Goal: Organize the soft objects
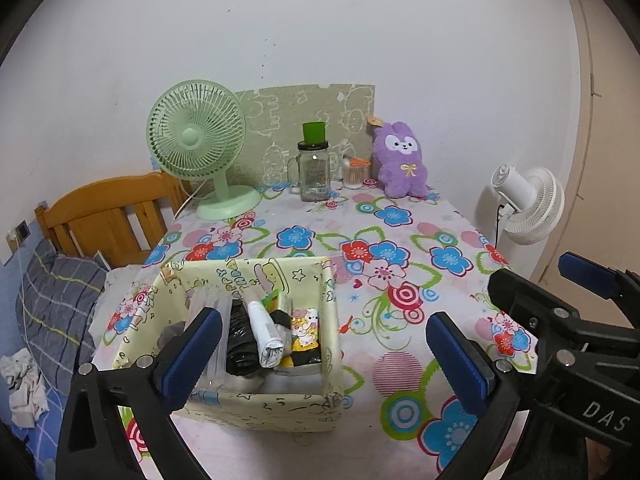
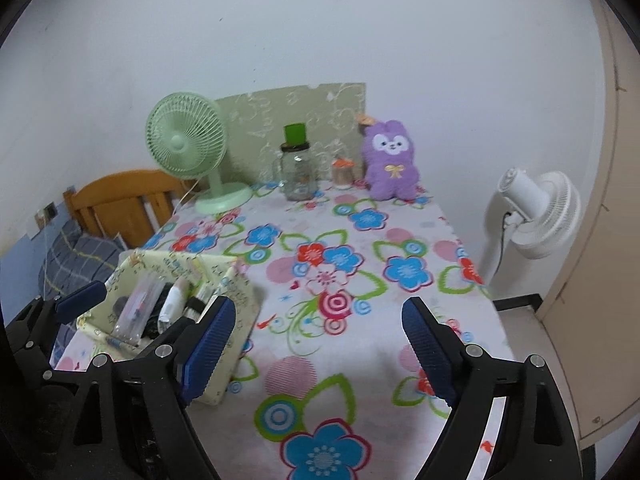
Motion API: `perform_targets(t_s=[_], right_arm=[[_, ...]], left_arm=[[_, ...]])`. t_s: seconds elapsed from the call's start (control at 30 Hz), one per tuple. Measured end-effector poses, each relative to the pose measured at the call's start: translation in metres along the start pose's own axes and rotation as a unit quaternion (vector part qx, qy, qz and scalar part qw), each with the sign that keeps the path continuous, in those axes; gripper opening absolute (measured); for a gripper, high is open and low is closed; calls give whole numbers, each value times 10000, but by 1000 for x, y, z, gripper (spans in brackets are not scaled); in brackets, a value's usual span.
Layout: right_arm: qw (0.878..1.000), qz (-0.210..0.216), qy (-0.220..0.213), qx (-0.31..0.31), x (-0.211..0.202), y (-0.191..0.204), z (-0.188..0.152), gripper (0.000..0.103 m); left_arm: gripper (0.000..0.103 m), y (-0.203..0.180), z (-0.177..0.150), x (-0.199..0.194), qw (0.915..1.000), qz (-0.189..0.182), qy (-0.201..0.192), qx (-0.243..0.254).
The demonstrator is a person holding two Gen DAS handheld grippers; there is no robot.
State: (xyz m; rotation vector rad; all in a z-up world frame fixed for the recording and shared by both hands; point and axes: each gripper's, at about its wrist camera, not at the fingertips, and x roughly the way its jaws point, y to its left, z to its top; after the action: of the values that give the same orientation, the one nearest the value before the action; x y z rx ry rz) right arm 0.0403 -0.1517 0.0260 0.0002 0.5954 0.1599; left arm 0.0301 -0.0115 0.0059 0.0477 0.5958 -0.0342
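- The left hand-held gripper (image 1: 324, 354) is released, its blue pads spread wide with nothing between them; the yellow fabric box (image 1: 256, 402) sits on the desk (image 1: 404, 216) just ahead of its left pad.
- Only the left wrist view looks down into the box: a black roll (image 1: 240, 340), a white roll (image 1: 266, 338) and a small cartoon-printed pack (image 1: 306, 326) lie side by side inside.
- The right hand-held gripper (image 2: 320, 350) is also released and empty (bare flowered cloth between its pads); the box lies just off its left pad.
- The purple plush rabbit (image 2: 390, 160) sits upright far ahead of both grippers, against the wall, right of the glass jar (image 2: 297, 178) and green fan (image 2: 184, 146).
- The right wrist view shows more of the white fan (image 2: 538, 210) beside the desk.
- Only the left wrist view takes in the bed (image 1: 52, 308) to the left.
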Motion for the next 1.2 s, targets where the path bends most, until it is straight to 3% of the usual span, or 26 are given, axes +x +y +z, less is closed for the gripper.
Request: perform_targets(t_s=[0.6, 1.2], right_arm=[[9961, -486, -636, 373, -44, -35, -1, 95], [9943, -477, -868, 390, -62, -31, -1, 98]], left_arm=[[103, -27, 11, -35, 9992, -148, -342, 167], [103, -18, 10, -49, 9986, -102, -522, 9]])
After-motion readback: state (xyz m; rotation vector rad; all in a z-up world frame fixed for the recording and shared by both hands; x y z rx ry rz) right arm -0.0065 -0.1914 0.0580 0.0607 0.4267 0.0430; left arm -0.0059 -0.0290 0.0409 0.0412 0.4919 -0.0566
